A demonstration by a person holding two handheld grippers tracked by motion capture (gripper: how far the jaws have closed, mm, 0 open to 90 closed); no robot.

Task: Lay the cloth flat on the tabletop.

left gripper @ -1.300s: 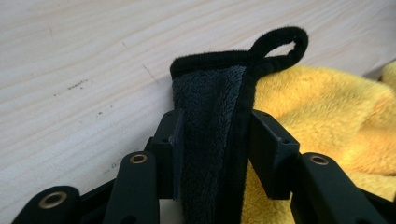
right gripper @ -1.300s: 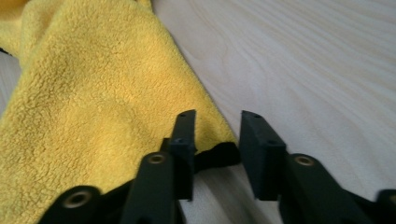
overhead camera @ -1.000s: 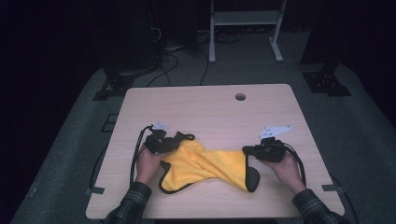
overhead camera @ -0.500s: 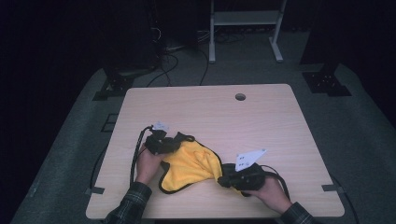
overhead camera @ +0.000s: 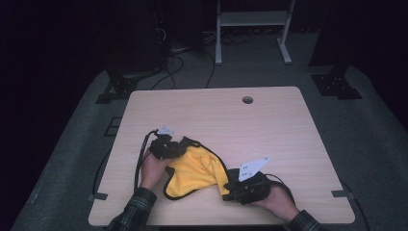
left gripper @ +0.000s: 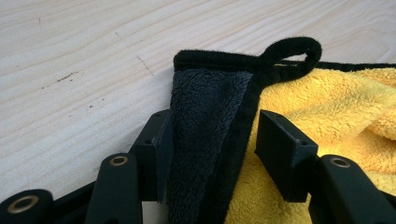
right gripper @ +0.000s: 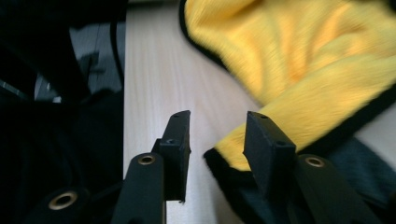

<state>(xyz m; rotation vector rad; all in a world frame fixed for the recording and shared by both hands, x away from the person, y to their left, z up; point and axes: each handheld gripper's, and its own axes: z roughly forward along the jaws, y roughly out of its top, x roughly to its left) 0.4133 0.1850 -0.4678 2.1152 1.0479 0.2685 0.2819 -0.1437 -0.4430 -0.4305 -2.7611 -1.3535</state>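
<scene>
yellow cloth (overhead camera: 195, 171), black-edged, folded on table

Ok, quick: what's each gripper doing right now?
Left gripper: open, jaws astride the cloth corner.
Right gripper: open, jaws just opening, cloth corner between them, unclamped.

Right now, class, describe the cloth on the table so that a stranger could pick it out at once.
Start at the pale wooden table and look to its near edge, between the person's two hands. There lies a crumpled cloth, partly folded over itself. It is fluffy bright yellow on one face, dark grey on the other, with a black sewn border and a small black hanging loop at one corner.
</scene>
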